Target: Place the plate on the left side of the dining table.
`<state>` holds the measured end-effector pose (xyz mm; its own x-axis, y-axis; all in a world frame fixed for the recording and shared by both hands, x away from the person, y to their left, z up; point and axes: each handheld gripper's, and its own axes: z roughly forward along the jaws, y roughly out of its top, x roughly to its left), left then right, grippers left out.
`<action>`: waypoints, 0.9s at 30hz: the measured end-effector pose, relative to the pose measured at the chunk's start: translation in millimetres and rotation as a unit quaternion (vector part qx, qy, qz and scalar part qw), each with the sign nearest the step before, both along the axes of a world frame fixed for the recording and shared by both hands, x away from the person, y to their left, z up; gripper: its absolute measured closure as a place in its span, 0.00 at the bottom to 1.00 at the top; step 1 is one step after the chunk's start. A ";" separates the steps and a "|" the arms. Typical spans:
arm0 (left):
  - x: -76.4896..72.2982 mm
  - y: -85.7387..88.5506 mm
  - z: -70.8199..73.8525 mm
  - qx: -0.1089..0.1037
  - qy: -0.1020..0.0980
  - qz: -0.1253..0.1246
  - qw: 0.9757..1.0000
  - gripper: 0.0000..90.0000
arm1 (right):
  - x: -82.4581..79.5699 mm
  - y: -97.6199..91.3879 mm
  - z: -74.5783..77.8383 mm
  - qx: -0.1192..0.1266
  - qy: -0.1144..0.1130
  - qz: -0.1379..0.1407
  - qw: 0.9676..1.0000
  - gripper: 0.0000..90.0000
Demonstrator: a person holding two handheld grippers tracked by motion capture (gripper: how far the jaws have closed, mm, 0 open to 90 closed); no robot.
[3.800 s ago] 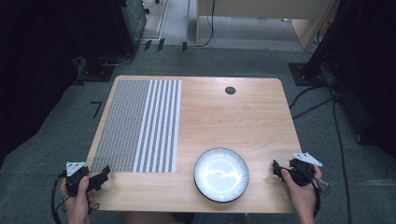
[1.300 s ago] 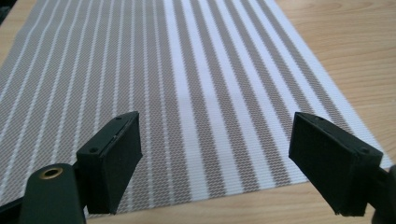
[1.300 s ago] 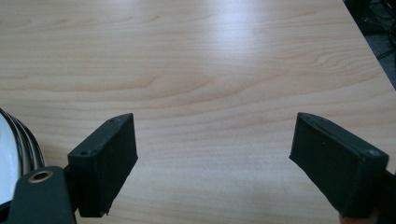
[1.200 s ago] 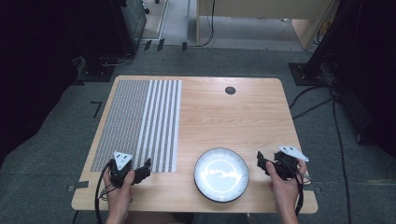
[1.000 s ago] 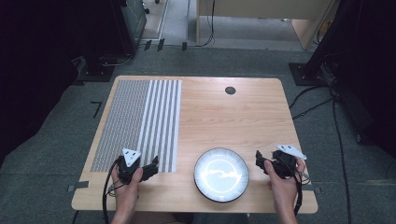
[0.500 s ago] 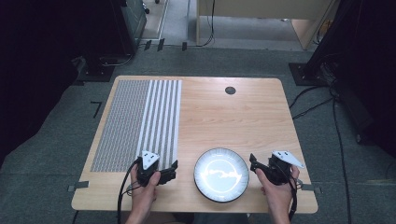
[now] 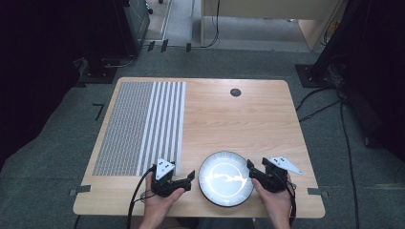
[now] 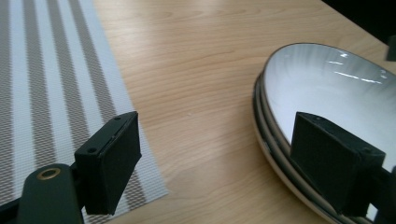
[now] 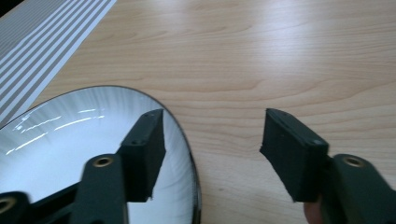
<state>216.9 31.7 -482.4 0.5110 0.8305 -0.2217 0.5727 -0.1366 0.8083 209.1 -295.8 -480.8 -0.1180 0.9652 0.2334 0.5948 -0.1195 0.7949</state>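
Bowl, white inside, between spread left claw and right claw.

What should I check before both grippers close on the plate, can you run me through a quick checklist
1. Left gripper open: ok, its fingers stand wide apart.
2. Right gripper open: ok.
3. Plate rim between the left fingers: cannot tell; one overlaps the rim in the left gripper view.
4. Plate rim between the right fingers: ok, one finger over the plate, the other over bare table.
5. Placemat free of the left fingers: not ok; one finger sits over its corner.
6. Plate lying flat: ok.
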 end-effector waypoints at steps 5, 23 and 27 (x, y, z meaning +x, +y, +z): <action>-5.8 -7.6 -0.3 -0.010 -0.001 -0.022 1.000 0.26 | -1.2 6.4 -4.4 0.001 0.001 0.016 1.000 0.56; -19.7 -31.1 -13.2 -0.001 0.018 -0.086 0.996 0.55 | -13.3 5.9 -9.2 0.034 0.014 0.012 0.999 0.77; -21.1 -33.7 -14.2 0.001 0.023 -0.085 0.996 0.61 | -15.0 5.1 -7.8 0.040 0.021 0.012 0.999 0.84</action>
